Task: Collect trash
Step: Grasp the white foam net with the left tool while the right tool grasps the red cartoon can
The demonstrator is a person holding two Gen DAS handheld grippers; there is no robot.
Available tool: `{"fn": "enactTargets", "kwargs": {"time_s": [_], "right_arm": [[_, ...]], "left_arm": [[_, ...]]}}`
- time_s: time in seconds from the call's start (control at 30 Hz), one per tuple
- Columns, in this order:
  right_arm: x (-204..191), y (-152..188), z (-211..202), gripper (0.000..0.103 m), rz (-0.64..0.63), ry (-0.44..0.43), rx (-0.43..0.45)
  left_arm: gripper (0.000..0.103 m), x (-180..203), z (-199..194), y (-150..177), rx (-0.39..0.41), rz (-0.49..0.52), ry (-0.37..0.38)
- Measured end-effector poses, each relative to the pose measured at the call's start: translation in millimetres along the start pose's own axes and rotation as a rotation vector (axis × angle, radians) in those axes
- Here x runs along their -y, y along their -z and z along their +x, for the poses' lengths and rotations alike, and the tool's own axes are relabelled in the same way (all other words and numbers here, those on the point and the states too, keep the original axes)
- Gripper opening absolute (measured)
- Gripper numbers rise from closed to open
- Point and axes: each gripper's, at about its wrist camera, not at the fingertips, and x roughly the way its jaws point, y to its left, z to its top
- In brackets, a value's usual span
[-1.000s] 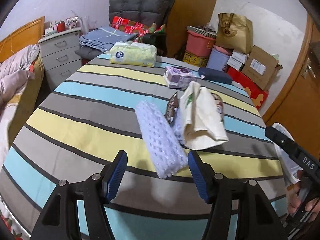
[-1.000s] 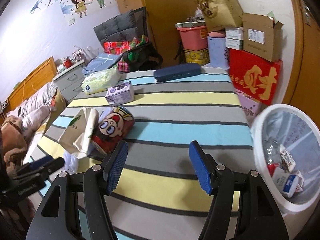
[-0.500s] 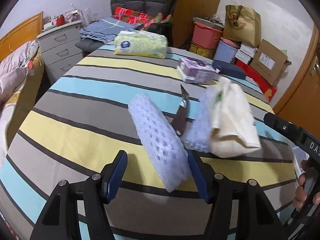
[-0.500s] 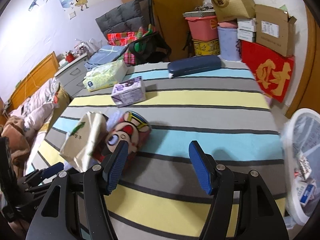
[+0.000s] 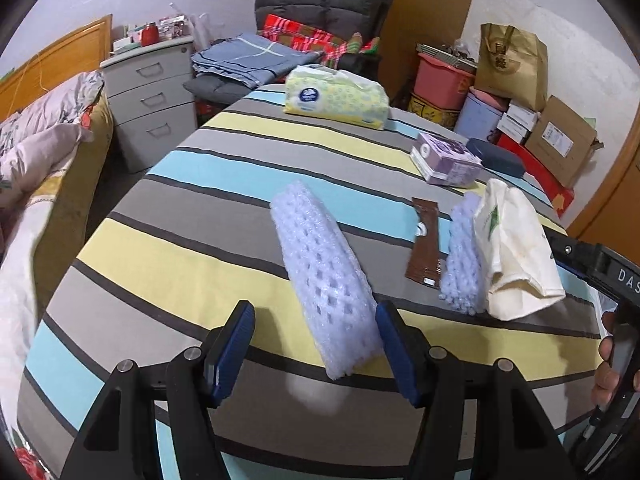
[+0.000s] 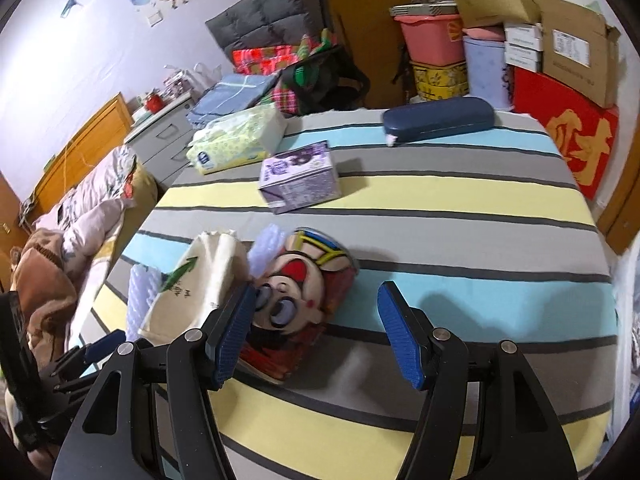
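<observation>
A pale blue foam net sleeve (image 5: 326,276) lies on the striped tablecloth (image 5: 168,264). My left gripper (image 5: 314,354) is open, with the sleeve's near end between its fingers, close to the right finger. To the right lie a brown sachet (image 5: 425,248), a second foam net (image 5: 464,256) and a cream cloth bag (image 5: 516,252). My right gripper (image 6: 316,336) is open, its left finger just in front of a red cartoon snack bag (image 6: 304,304). The cream bag (image 6: 196,280) lies left of that.
A yellow tissue pack (image 5: 336,96), a purple tissue box (image 5: 448,158) and a dark blue case (image 6: 438,120) lie farther back on the table. A bed (image 5: 36,168) and grey drawers (image 5: 150,96) stand left. Boxes (image 6: 572,44) and bins are stacked at the back right.
My left gripper has moved forward, so the foam sleeve's end now sits between its fingers. My right gripper has swung left from the white bin toward the cartoon snack bag.
</observation>
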Motion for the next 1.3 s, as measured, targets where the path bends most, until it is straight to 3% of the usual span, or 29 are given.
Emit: {"fn": "enactTargets", "kwargs": {"time_s": [0.33,0.43,0.53,0.97,1.07,1.13,1.23,1.3], "right_arm": [[-15.9,-2.4,20.6,0.065,-0.033,0.046,-0.05],[-18.1,1.1,23.5,0.065,-0.072,0.083,-0.076],[-17.4,4.8,20.5,0.065,-0.106,0.181,-0.061],[-8.8,5.7,19.7,0.062,-0.1,0.173,-0.031],[-8.2,6.3,19.1,0.061,-0.098,0.169,-0.022],[-8.4,7.0,17.7,0.06,-0.103,0.171,-0.014],[-7.6,8.5,15.9,0.059,-0.099,0.17,-0.003],[-7.2,9.4,14.9,0.058,-0.099,0.173,0.003]], "left_arm": [[0.062,-7.7,-2.7,-6.1,0.011,-0.014,0.01],[0.063,-9.1,-2.9,-8.3,0.017,-0.02,0.022],[0.063,-8.4,1.9,-11.7,0.012,-0.024,0.029],[0.062,-5.7,21.6,-22.7,-0.003,-0.026,0.023],[0.054,-4.4,23.4,-23.6,-0.005,-0.008,0.006],[0.039,-3.6,23.4,-24.3,-0.001,0.004,0.0],[0.034,-6.5,22.2,-23.4,-0.004,-0.016,0.038],[0.033,-5.3,19.9,-21.4,0.004,-0.008,0.018]]}}
